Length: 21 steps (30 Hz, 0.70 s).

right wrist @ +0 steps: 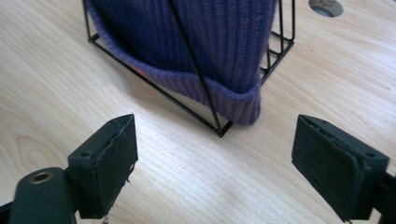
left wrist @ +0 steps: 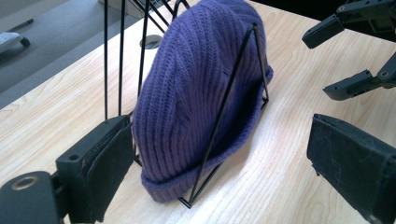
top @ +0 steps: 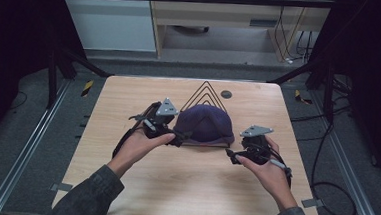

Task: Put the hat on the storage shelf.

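Beanie point(top: 205, 124): purple knit, centre of the high view, tucked into a black wire rack point(top: 207, 91) on the wooden table point(top: 184, 182).
Left gripper point(top: 182, 137): jaws spread wide, at the beanie's lower left edge, grasping nothing.
Right gripper point(top: 230, 156): released, jaws apart, lower right of the beanie, just short of the rack's corner.

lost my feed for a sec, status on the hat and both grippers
Left gripper open, at the hat's edge. Right gripper open, short of it. Purple knit hat sits in the wire rack; a rack wire crosses the brim.
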{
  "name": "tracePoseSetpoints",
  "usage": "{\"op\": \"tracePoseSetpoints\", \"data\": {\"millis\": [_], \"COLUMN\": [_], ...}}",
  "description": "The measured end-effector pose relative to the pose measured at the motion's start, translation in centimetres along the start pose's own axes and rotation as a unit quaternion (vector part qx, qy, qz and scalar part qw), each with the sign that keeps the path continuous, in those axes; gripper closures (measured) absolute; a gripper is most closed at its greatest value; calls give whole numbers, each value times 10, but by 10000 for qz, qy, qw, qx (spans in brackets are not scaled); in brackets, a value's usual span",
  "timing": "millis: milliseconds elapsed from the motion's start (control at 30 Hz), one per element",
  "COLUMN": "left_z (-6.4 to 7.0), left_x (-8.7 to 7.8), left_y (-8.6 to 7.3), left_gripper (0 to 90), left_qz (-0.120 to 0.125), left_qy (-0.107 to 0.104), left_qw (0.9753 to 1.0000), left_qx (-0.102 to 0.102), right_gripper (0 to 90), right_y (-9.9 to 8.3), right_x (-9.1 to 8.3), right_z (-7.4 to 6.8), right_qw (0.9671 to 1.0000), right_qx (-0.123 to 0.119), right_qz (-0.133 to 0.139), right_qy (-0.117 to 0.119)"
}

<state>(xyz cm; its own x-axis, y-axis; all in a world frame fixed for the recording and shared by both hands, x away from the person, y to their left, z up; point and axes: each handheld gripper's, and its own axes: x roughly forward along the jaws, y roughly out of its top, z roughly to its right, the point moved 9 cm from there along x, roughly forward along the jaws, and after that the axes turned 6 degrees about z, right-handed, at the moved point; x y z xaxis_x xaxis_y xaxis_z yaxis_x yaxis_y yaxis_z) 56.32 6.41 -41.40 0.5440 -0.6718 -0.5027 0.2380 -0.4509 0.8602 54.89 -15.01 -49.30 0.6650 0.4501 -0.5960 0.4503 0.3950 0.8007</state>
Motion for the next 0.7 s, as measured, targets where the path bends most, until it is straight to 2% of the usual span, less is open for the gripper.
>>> {"op": "tracePoseSetpoints", "data": {"millis": [300, 700], "left_z": [7, 17], "left_x": [-7, -15], "left_y": [-8, -13], "left_gripper": [59, 56], "left_qz": [-52, 4], "left_qy": [6, -35], "left_qw": [10000, 9999], "left_qx": [68, 108], "right_gripper": [106, 93], "right_y": [1, 6], "right_x": [-4, -12], "right_z": [-10, -21], "right_qw": [9999, 9994], "right_qx": [-64, -138], "right_qz": [117, 317], "right_qy": [37, 60]}}
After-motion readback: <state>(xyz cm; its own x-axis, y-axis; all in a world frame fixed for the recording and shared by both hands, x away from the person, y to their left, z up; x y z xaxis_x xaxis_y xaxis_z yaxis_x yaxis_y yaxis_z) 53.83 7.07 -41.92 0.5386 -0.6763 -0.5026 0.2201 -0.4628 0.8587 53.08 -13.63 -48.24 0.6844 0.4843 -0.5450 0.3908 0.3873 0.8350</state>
